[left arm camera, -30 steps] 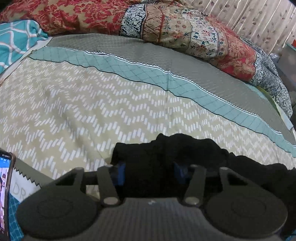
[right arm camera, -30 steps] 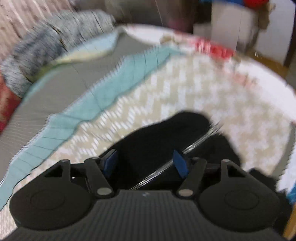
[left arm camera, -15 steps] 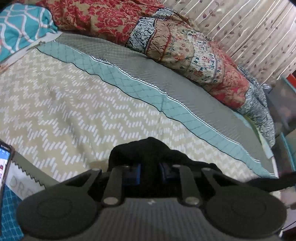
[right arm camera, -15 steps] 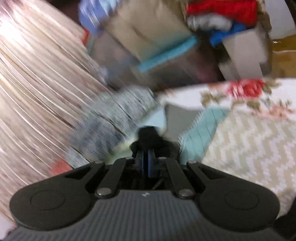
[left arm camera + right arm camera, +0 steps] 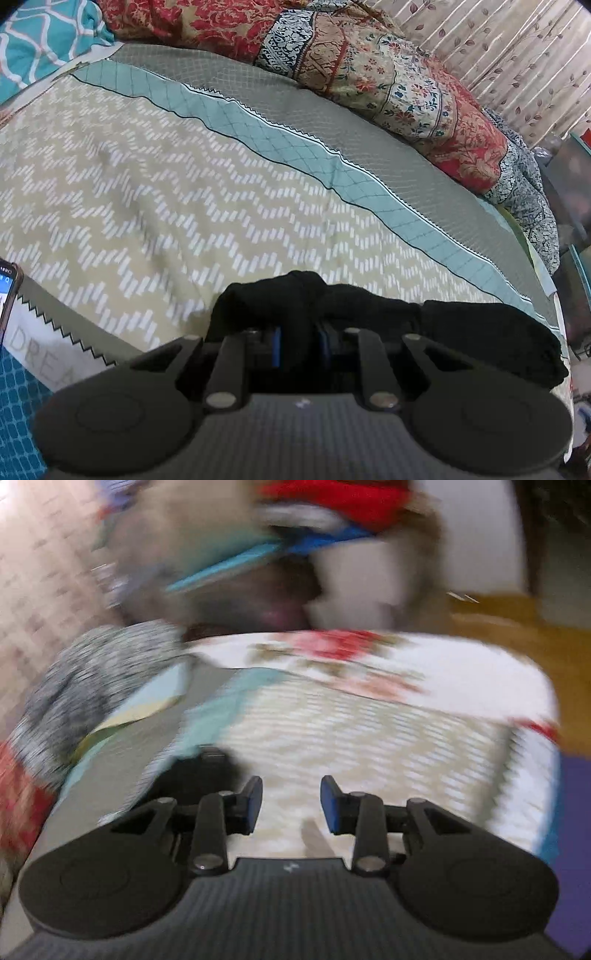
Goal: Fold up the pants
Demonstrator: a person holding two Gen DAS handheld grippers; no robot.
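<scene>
The black pants [image 5: 369, 306] lie bunched on the chevron bedspread [image 5: 184, 206], a dark band running to the right in the left wrist view. My left gripper [image 5: 299, 343] is shut on a fold of that black cloth, which fills the gap between its blue pads. In the blurred right wrist view my right gripper [image 5: 291, 801] has its jaws opening, with nothing between them and only bedspread behind. A dark lump of the pants [image 5: 199, 775] shows just left of its left finger.
A red and patterned quilt [image 5: 369, 74] is piled along the far side of the bed by a curtain [image 5: 517, 44]. A phone [image 5: 7, 291] lies at the left edge. Beyond the bed's end [image 5: 369, 664] are stacked clothes and boxes, blurred.
My left gripper closed on the black cloth and stayed shut on it. My right gripper closed on the pants, swung across, then let go and opened; the cloth now lies to its left.
</scene>
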